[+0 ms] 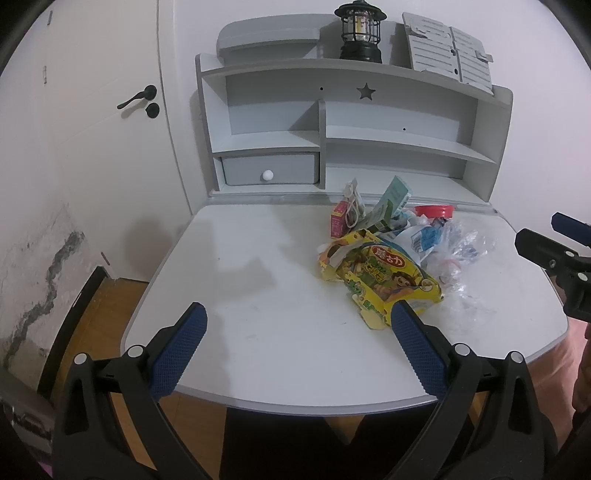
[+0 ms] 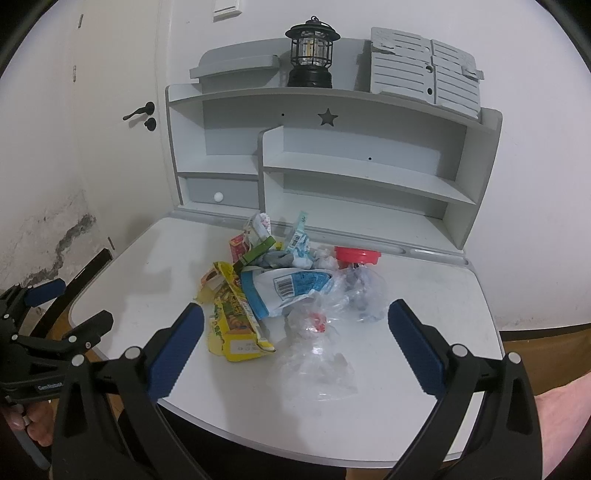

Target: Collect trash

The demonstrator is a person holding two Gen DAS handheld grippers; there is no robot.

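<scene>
A pile of trash lies on the white desk (image 1: 258, 295): a torn yellow snack box (image 1: 384, 284) (image 2: 232, 314), a white and blue pouch (image 2: 288, 288), crumpled clear plastic (image 2: 317, 354) (image 1: 461, 254), a small red carton (image 1: 338, 221) (image 2: 238, 247), a green wrapper (image 1: 391, 199) and a red lid (image 1: 434, 211) (image 2: 356, 255). My left gripper (image 1: 299, 314) is open and empty above the desk's front, left of the pile. My right gripper (image 2: 295, 310) is open and empty, just in front of the pile. Each gripper shows in the other's view (image 1: 554, 251) (image 2: 70, 306).
A grey shelf unit (image 1: 351, 122) with a drawer (image 1: 269, 170) stands at the back of the desk. A black lantern (image 1: 360, 29) and grey slatted panels (image 1: 447, 48) sit on top. A door with a black handle (image 1: 138, 98) is to the left.
</scene>
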